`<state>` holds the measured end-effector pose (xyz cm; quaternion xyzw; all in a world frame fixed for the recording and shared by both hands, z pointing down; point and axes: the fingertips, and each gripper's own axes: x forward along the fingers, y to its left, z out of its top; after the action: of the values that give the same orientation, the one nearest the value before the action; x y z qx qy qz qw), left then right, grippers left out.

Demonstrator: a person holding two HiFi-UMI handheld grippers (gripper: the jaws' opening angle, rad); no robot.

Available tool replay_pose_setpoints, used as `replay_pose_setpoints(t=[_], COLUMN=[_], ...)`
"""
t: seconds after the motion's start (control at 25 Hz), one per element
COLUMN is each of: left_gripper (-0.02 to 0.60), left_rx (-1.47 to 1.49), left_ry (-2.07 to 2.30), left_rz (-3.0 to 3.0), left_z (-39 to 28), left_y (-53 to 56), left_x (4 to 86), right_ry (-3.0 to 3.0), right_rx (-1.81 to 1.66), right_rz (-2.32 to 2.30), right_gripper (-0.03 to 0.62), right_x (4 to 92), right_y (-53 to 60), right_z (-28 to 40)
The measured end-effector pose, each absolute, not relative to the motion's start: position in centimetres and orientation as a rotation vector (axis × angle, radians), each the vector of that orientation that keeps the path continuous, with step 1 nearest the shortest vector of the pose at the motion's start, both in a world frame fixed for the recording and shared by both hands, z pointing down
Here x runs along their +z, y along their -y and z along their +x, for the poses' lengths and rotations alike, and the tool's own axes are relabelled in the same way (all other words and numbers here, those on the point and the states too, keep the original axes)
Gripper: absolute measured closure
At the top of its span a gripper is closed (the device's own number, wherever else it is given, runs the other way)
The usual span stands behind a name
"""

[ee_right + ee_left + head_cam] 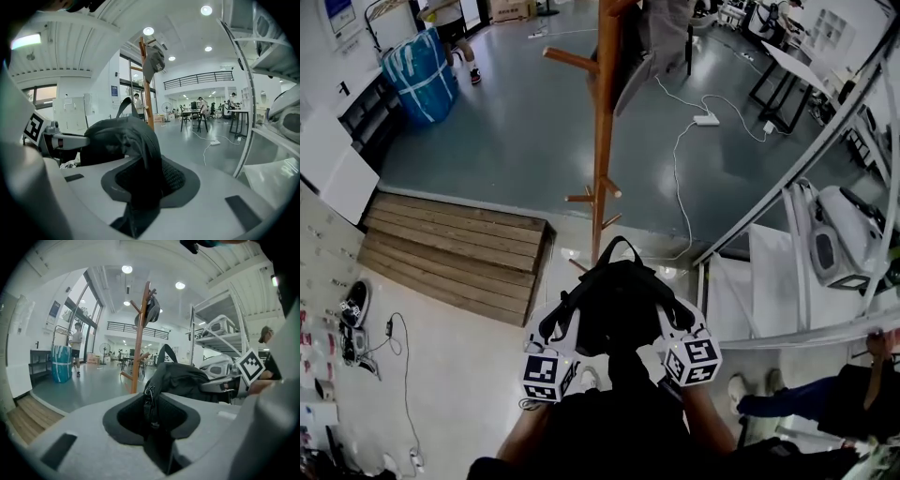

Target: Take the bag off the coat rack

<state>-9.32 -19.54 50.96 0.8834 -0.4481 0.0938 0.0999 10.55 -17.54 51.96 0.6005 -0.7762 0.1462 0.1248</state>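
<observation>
Bag (619,300): black, off the rack (605,141), held in the air just in front of its foot.
Left gripper (567,326): closed on a strap with a zipper pull.
Right gripper (670,321): closed on a fold of cloth.
Why so: a hold on each side keeps the bag level, I judge.
Hidden: cloth covers the jaw tips; the bag's underside is unseen.
Cut off: the rack's top, in the head view.
Unclear: a grey thing (153,63) hanging high on the rack, maybe a cap.

No legible text, brand or number anywhere, blue wall poster (115,90) too small to read
</observation>
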Motion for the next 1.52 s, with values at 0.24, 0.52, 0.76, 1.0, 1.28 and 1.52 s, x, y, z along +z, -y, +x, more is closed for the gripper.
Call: replay_pose_setpoints(t=[0.24,0.52,0.76,1.0,1.28,1.52], left_gripper=[0.485,0.485,0.485,0.485,0.485,0.486], left_rx=[0.285,0.296,0.307,0.301,0.320,0.321], left_ry=[1.264,1.218,1.238,1.298,1.337,1.358], left_rz=[2.648,2.639,2.603,2.551,2.511,2.479], left_z=[-10.0,-9.8,-8.7,-7.4,-5.3,-4.3], left_y=[16.4,12.3,8.7,4.8,1.1,-1.1], left_x=[50.7,50.6,51.2,51.2,51.8,52.4], right_ry=[2.228,2.214,2.240,2.281,2.320,2.336], right_rx=[0.483,0.520,0.534,0.531,0.550,0.555], right_rz=[1.810,1.828,1.805,1.748,1.700,1.659], right_gripper=[0.494,0.494,0.496,0.499,0.497,0.497], right_x=[52.3,52.1,52.4,52.4,53.1,53.4], right_y=[13.1,8.2,4.9,2.0,-1.2,-2.8], right_z=[9.5,9.5,10.8,12.3,14.5,15.6])
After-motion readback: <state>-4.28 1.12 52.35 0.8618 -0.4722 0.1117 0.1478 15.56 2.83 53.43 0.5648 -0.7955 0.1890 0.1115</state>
